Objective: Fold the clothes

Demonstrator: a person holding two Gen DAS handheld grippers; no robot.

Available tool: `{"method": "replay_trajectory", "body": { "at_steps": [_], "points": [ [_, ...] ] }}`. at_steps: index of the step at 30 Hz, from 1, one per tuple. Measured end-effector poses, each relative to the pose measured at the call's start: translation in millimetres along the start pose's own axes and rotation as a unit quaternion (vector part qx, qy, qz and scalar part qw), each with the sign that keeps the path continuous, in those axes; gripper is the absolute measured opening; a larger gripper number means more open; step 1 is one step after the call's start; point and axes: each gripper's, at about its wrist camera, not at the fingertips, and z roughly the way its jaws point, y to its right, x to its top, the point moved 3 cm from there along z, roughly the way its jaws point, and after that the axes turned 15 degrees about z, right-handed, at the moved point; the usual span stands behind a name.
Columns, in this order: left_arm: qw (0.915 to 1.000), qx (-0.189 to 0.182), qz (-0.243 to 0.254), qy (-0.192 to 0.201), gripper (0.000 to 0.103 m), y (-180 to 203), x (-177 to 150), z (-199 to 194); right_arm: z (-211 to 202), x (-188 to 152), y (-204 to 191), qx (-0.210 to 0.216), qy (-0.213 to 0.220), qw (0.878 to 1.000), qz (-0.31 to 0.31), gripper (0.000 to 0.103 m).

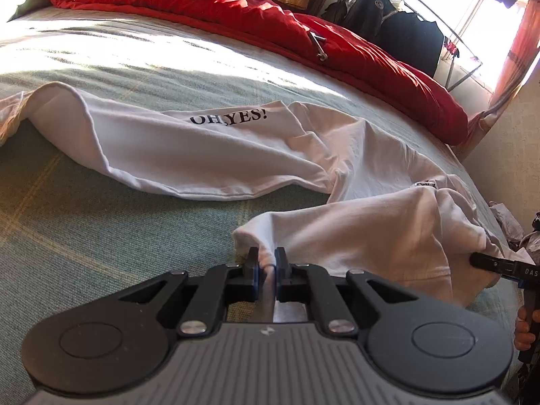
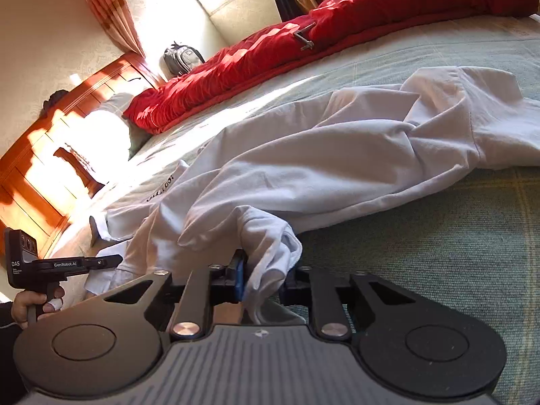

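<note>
A white T-shirt [image 1: 209,155] with black "OH,YES!" print lies crumpled across a green bedspread [image 1: 84,222]. My left gripper [image 1: 266,263] is shut on a bunched edge of the shirt near the bed's front. At the right edge of the left wrist view, my right gripper [image 1: 479,258] pinches another part of the same shirt. In the right wrist view the T-shirt [image 2: 337,155] stretches away, and my right gripper [image 2: 266,278] is shut on a wad of its fabric. The left gripper [image 2: 111,260] shows at the far left, held by a hand [image 2: 30,303].
A red duvet [image 1: 236,13] lies heaped along the far side of the bed, with a small metal object [image 1: 319,45] on it. Dark clothes hang on a rack [image 1: 405,27] by the window. A wooden headboard [image 2: 44,155] and a grey backpack [image 2: 182,57] stand beyond.
</note>
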Motion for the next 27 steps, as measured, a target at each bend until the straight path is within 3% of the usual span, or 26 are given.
{"method": "replay_trajectory", "body": {
  "at_steps": [7, 11, 17, 23, 27],
  "points": [
    [0.9978, -0.041, 0.002, 0.051, 0.004, 24, 13, -48, -47, 10, -27, 0.062, 0.048, 0.997, 0.017, 0.012],
    [0.9931, -0.072, 0.023, 0.089, 0.004, 47, 25, -87, -81, 15, -58, 0.087, 0.065, 0.994, -0.016, 0.012],
    [0.9848, -0.112, 0.044, 0.125, 0.004, 80, 28, -137, -142, 1, -88, 0.078, 0.074, 0.992, -0.067, 0.012],
    [0.9939, -0.095, 0.011, 0.055, 0.005, 70, -16, -124, -188, -41, -89, 0.026, 0.038, 0.995, -0.094, 0.013],
    [0.9964, -0.083, -0.011, 0.007, 0.005, 63, -47, -116, -185, -74, -62, -0.029, -0.006, 0.997, -0.074, 0.030]
  ]
}}
